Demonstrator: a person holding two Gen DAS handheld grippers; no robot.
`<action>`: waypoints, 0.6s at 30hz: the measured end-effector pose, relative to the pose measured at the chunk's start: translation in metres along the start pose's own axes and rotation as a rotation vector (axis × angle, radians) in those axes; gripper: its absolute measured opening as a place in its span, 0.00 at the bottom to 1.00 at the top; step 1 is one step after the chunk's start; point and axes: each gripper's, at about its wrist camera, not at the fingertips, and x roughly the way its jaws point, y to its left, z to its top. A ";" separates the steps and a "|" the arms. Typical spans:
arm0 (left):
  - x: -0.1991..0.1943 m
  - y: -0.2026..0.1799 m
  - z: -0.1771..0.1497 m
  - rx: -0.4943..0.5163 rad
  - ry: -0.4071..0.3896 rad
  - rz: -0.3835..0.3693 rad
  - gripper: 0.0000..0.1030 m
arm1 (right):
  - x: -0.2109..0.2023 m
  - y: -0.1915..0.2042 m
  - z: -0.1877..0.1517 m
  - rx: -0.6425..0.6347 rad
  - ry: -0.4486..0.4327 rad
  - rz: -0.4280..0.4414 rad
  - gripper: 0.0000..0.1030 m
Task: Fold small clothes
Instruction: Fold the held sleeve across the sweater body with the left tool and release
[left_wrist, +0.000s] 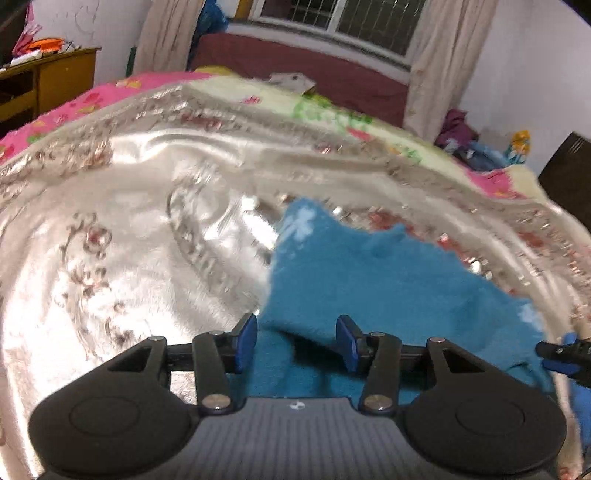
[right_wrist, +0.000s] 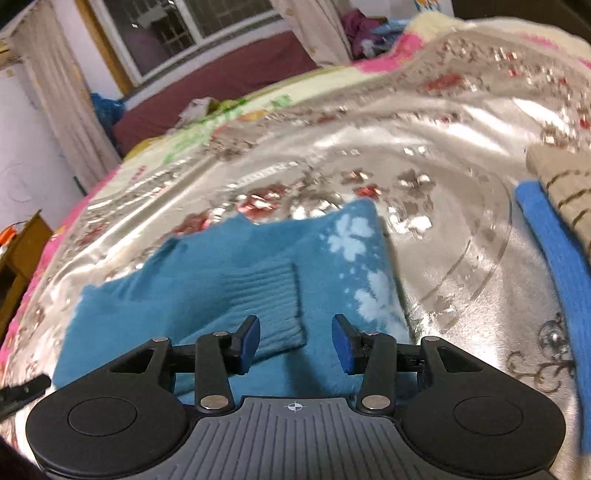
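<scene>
1. Your left gripper (left_wrist: 297, 341) stands partly open, blue pads apart, nothing pinched between them; the teal knit garment (left_wrist: 373, 284) lies under and just ahead of the gap.
2. Your right gripper (right_wrist: 295, 341) is likewise partly open and holds nothing; it hangs over the same teal knit garment (right_wrist: 207, 291), with a ribbed cuff (right_wrist: 266, 306) just beyond the left pad.
3. The garment lies crumpled on the shiny silver floral bedspread (left_wrist: 129, 240), with white flower marks along one side in the right wrist view.
4. In the left wrist view, your right gripper's tip shows at the garment's far right edge.
5. To the right in the right wrist view, a bright blue cloth (right_wrist: 554, 258) lies beside a beige striped piece (right_wrist: 565, 188), apart from the garment.
6. Beyond the bedspread lies a pink flowered blanket (left_wrist: 92, 99), then a window with curtains (left_wrist: 439, 51).
</scene>
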 end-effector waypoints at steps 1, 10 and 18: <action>0.008 0.003 -0.003 -0.012 0.030 0.013 0.50 | 0.005 -0.002 0.000 0.005 0.013 -0.003 0.42; 0.023 0.010 -0.013 -0.018 0.067 0.051 0.51 | 0.010 0.007 -0.001 0.042 0.006 0.071 0.44; 0.020 0.009 -0.007 -0.022 0.052 0.052 0.51 | 0.027 0.023 -0.001 -0.033 0.064 -0.035 0.23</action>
